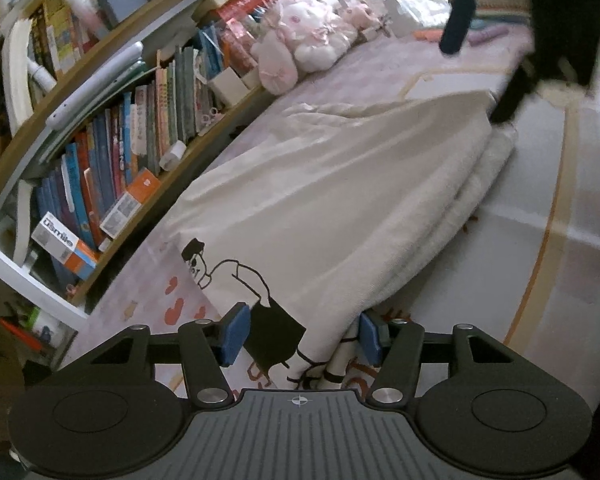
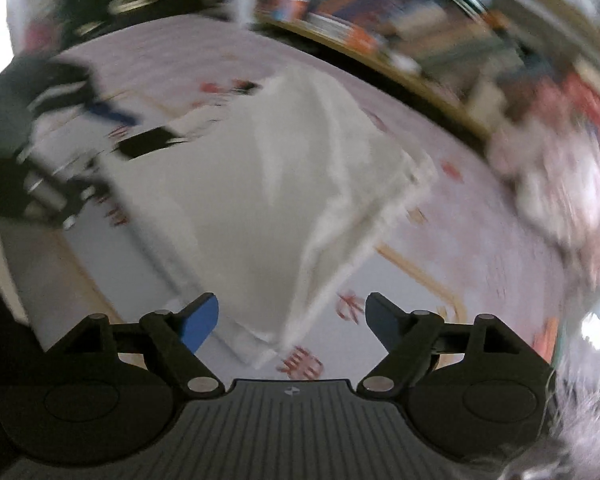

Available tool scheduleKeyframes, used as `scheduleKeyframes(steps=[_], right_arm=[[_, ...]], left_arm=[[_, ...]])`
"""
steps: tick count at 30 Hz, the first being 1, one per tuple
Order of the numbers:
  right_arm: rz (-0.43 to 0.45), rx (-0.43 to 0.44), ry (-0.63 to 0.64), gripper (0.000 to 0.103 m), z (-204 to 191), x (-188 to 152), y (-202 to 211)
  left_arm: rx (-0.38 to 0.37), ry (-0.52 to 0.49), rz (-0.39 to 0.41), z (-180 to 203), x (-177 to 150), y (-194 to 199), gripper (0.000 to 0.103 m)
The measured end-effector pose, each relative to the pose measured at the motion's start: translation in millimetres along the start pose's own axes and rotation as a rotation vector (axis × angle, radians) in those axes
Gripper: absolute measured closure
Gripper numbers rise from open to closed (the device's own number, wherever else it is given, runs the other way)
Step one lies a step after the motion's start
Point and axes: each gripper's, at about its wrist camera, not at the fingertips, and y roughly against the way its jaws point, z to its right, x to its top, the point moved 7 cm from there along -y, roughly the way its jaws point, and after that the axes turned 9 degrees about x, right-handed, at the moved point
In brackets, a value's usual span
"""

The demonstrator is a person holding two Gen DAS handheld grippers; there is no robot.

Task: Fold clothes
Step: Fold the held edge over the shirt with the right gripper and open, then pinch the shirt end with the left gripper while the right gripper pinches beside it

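I am holding my left tongs (image 1: 298,334) low over the near end of a white garment (image 1: 340,208), and their two blue pads (image 1: 232,334) are standing wide apart, one on each side of the cloth, gripping nothing. The garment is lying folded in several layers on a pale playmat (image 1: 540,240) with pink hearts and tan lines on the floor. A black line drawing of a figure (image 1: 252,292) is showing on its top layer, near my left tongs. The stacked folded edges are showing along the garment's right side in the left wrist view. A bookshelf (image 1: 112,152) full of books is running along the left of the mat, and a pink and white plush toy (image 1: 304,40) is sitting at the far end of it. My right tongs (image 2: 292,320) are also spread wide and are holding nothing; a corner of the garment (image 2: 284,184) is lying between and just ahead of their pads. The right wrist view is strongly blurred, so small details there I cannot tell. In the left wrist view, the right tongs (image 1: 456,20) are appearing as a dark shape above the far end of the garment.
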Motion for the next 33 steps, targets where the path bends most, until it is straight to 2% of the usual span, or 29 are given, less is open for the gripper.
scheduleKeyframes(steps=[6,11,14,17,21,24,29,33], right_arm=[[0.027,0.054,0.137,0.023,-38,20,-26],[-0.014,0.031,0.192,0.025,-51,25,-51],[-0.06,-0.05,0.206,0.029,-46,17,-61],[-0.083,-0.131,0.231,0.043,-38,7,-62],[-0.107,-0.161,0.287,0.06,-37,0,-61],[-0.125,-0.184,0.329,0.066,-36,-5,-60],[-0.154,-0.222,0.398,0.069,-35,-13,-59],[-0.171,-0.247,0.46,0.065,-37,-18,-59]], left_arm=[[-0.037,0.079,0.017,-20,11,-3,0.045],[-0.095,0.146,0.009,-32,13,-8,0.045],[-0.106,0.102,0.018,-27,9,-6,0.045],[-0.116,0.057,0.028,-23,4,-5,0.045],[-0.134,-0.029,0.037,-13,-6,-2,0.045],[-0.133,-0.111,0.044,-7,-16,0,0.045],[-0.132,-0.202,0.057,-4,-30,3,0.051],[-0.141,-0.24,0.072,-6,-34,6,0.059]])
